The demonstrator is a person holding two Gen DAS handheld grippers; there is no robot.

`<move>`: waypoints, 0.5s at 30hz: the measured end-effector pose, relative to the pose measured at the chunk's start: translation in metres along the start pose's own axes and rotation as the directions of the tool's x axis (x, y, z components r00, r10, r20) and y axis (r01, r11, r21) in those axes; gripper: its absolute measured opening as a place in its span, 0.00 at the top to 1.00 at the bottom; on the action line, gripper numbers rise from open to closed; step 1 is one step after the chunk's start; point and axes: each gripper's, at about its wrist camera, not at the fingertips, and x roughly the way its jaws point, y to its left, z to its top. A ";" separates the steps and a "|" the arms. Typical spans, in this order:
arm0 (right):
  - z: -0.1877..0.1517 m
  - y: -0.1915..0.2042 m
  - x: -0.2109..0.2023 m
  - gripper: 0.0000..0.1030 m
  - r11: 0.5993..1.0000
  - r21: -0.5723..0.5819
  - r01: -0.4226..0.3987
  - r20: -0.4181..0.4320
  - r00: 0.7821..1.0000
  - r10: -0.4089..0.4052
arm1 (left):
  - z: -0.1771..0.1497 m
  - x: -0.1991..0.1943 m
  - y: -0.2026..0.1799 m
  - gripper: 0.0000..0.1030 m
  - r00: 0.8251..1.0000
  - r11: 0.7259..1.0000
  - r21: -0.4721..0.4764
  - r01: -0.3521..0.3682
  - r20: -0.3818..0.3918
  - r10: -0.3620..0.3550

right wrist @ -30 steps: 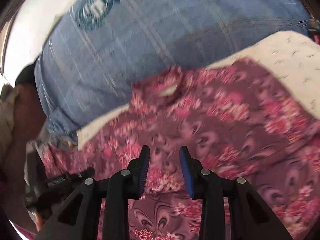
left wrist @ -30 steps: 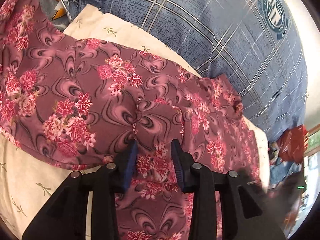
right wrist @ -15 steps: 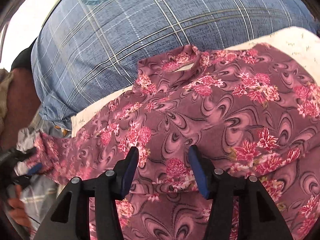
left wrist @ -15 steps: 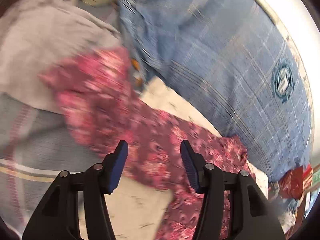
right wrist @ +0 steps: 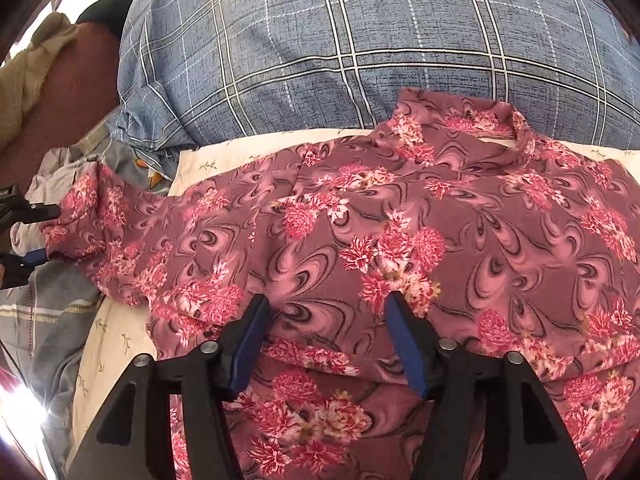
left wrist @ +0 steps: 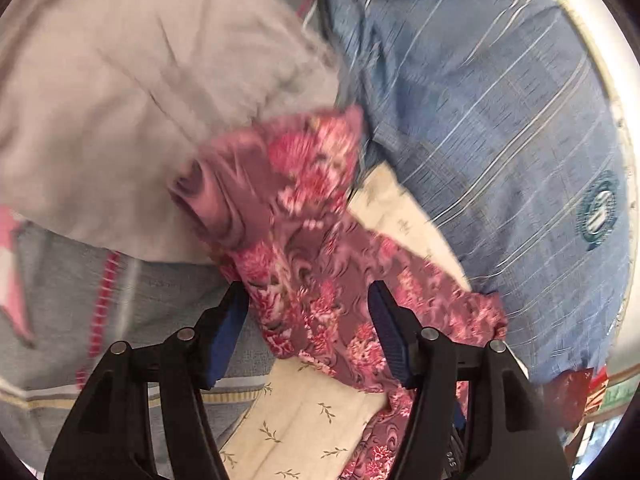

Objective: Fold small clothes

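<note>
Over the cream sprigged sheet [right wrist: 120, 344], the right gripper [right wrist: 326, 340] hovers low above the floral top [right wrist: 460, 232], fingers apart. Toward nine o'clock, the left gripper [left wrist: 308, 332] aims along the sleeve [left wrist: 280, 184], fingers spread, gripping nothing.

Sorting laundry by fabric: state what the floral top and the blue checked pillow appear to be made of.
Floral top: looks like a thin printed knit, possibly synthetic, matte with a faint sheen; it drapes limply and folds softly. Blue checked pillow: seems a woven cotton-type cover, matte, with a mottled chambray look and white grid lines. Neither fibre can be confirmed by sight.
</note>
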 end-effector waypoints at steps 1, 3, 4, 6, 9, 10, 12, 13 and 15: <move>0.000 -0.001 0.001 0.37 1.000 0.001 -0.005 0.000 1.000 0.005 | 0.001 0.006 0.001 0.42 1.000 1.000 -0.011 -0.005 -0.011 0.005; 0.000 0.000 0.003 0.36 1.000 0.001 -0.006 0.002 1.000 0.006 | 0.002 0.016 0.003 0.63 1.000 0.999 -0.037 0.017 -0.022 -0.018; 0.000 0.000 0.003 0.36 1.000 -0.001 -0.006 0.002 1.000 0.006 | 0.002 0.020 0.003 0.98 0.999 0.998 -0.046 0.034 -0.039 -0.035; -0.001 -0.002 0.003 0.35 1.000 -0.003 -0.005 0.003 1.000 0.005 | -0.002 0.019 0.001 0.96 0.995 0.993 -0.081 0.084 -0.050 -0.088; -0.002 -0.001 0.004 0.35 1.000 -0.003 -0.007 0.004 1.000 0.007 | -0.013 0.006 -0.020 0.96 0.980 0.977 -0.087 0.194 -0.031 -0.197; -0.001 0.000 0.004 0.34 1.000 -0.001 -0.012 0.005 1.000 0.012 | -0.016 0.004 -0.026 0.96 0.974 0.972 -0.083 0.221 -0.035 -0.224; -0.001 -0.002 0.004 0.34 1.000 0.006 -0.023 0.008 1.000 0.023 | -0.027 -0.001 -0.049 0.96 0.948 0.949 -0.074 0.308 -0.057 -0.312; -0.001 -0.003 0.004 0.34 0.999 0.010 -0.031 0.009 0.999 0.030 | -0.031 -0.002 -0.058 0.96 0.939 0.941 -0.069 0.332 -0.067 -0.337; -0.002 -0.005 0.003 0.33 0.999 0.020 -0.043 0.013 0.999 0.043 | -0.043 0.002 -0.085 0.96 0.916 0.921 -0.049 0.386 -0.101 -0.389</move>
